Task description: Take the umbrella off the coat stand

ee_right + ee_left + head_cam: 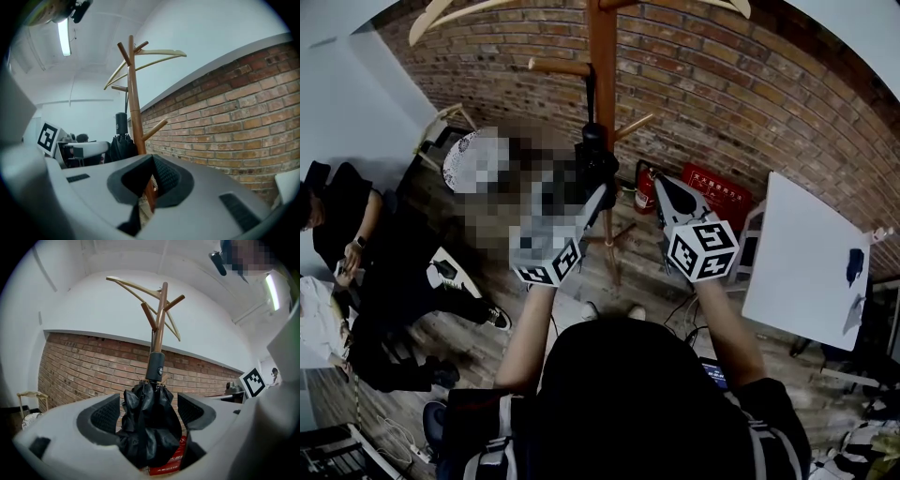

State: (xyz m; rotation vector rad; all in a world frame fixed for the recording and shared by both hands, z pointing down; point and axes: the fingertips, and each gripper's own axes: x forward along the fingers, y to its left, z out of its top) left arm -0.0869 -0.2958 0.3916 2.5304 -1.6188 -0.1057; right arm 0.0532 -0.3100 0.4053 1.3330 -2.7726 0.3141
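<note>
Against the coat stand (160, 324), the umbrella (145, 427) hangs between the left gripper (149, 413)'s spread jaws; the right gripper (151, 176) is pressed together.

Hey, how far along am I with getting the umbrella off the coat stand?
Done: the left gripper is at the umbrella, with its open jaws on either side of the folded canopy. In hand: the grasp, since the pads look clear of the fabric. Left: close, then lift the umbrella off the coat stand, where it hangs against the pole. The right gripper is shut and empty.
</note>
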